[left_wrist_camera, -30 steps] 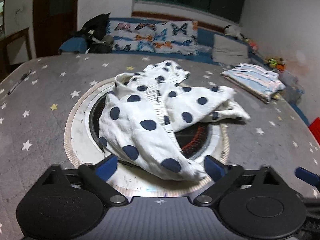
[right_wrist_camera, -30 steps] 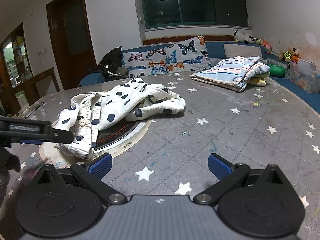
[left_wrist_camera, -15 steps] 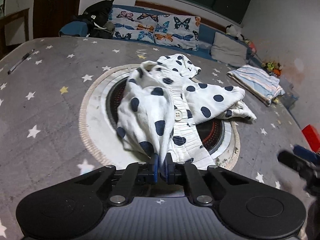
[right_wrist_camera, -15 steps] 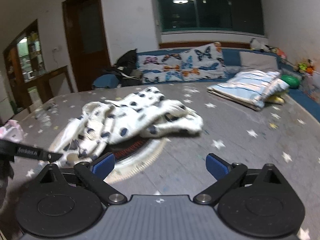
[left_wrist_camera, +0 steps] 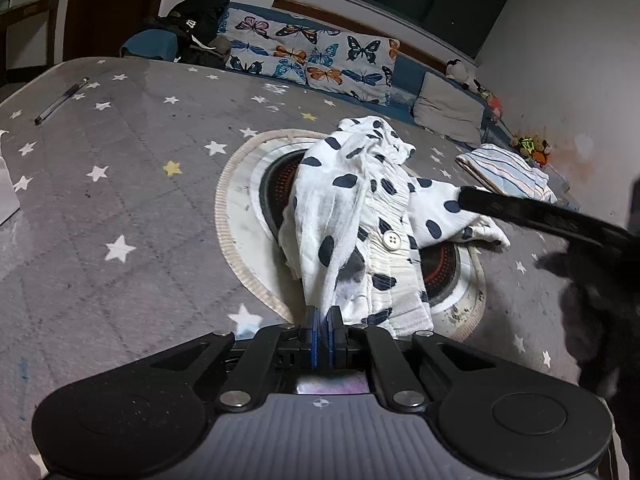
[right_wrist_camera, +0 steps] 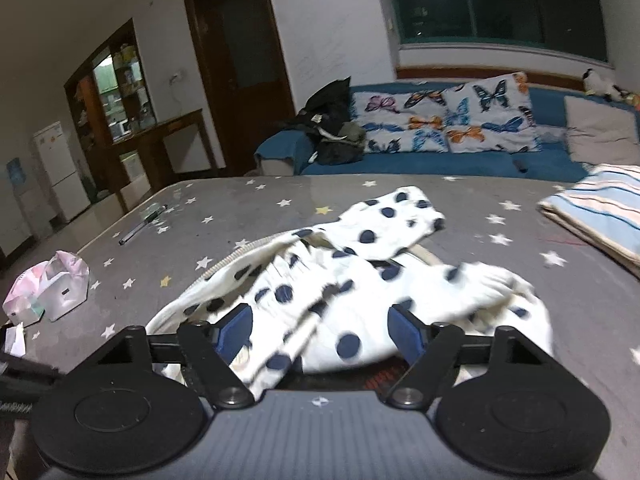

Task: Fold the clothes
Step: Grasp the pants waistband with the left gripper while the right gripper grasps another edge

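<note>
We find the spotted garment [left_wrist_camera: 360, 216] soft, light and limp; left tongs [left_wrist_camera: 323, 330] pinch its hem, right tongs [right_wrist_camera: 320, 330] closing, unclamped, astride a fold; take edges

blurred — polka-dot garment [right_wrist_camera: 360, 292] | cut off — striped folded cloth [right_wrist_camera: 604, 208], right edge

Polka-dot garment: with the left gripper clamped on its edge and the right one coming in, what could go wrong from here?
The left gripper pinches only a thin edge of the polka-dot garment, so it may slip out if pulled. The right gripper, whose jaws have just been closing with cloth between them, may catch several bunched layers. The garment lies over the round hotplate, so dragging could snag it.
</note>
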Action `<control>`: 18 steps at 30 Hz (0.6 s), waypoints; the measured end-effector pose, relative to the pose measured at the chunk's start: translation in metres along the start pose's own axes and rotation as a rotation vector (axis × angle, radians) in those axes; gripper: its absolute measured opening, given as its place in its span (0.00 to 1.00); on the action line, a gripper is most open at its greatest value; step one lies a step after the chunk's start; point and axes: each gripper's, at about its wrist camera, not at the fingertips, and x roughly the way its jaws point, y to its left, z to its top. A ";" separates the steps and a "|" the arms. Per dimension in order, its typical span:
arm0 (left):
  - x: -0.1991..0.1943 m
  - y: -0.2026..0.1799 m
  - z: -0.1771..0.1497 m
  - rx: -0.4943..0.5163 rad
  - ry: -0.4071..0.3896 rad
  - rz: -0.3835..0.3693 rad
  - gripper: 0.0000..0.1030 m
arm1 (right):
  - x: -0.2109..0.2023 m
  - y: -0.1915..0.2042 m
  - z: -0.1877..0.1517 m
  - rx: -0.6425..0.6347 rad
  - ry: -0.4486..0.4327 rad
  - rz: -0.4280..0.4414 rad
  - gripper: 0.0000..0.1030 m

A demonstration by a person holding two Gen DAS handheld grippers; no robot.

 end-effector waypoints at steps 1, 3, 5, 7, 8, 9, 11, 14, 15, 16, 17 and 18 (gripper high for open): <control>0.001 0.002 0.001 0.000 0.001 -0.001 0.05 | 0.011 0.000 0.004 -0.006 0.010 0.001 0.68; 0.002 0.005 0.003 0.000 0.004 -0.002 0.05 | 0.027 0.000 0.010 -0.012 0.023 0.009 0.65; 0.003 0.008 0.005 0.000 0.008 -0.002 0.05 | 0.044 -0.001 0.015 -0.012 0.037 0.019 0.64; 0.004 0.010 0.006 0.001 0.012 -0.004 0.05 | 0.057 -0.001 0.019 -0.012 0.050 0.037 0.61; 0.005 0.011 0.007 0.002 0.014 -0.006 0.05 | 0.064 -0.001 0.020 -0.012 0.058 0.044 0.59; 0.005 0.013 0.007 0.002 0.016 -0.007 0.05 | 0.070 -0.001 0.021 -0.012 0.066 0.049 0.58; 0.007 0.015 0.008 0.002 0.021 -0.009 0.05 | 0.080 0.000 0.023 -0.019 0.082 0.052 0.56; 0.008 0.017 0.009 -0.002 0.028 -0.014 0.05 | 0.093 -0.001 0.023 -0.032 0.115 0.061 0.47; 0.008 0.018 0.010 -0.001 0.028 -0.014 0.05 | 0.095 -0.001 0.023 -0.034 0.127 0.063 0.42; 0.008 0.018 0.010 0.000 0.028 -0.015 0.05 | 0.096 -0.001 0.022 -0.041 0.132 0.064 0.36; 0.007 0.018 0.010 0.001 0.028 -0.016 0.05 | 0.095 -0.002 0.022 -0.045 0.133 0.064 0.33; 0.006 0.018 0.010 0.001 0.027 -0.018 0.05 | 0.092 -0.002 0.022 -0.047 0.133 0.064 0.28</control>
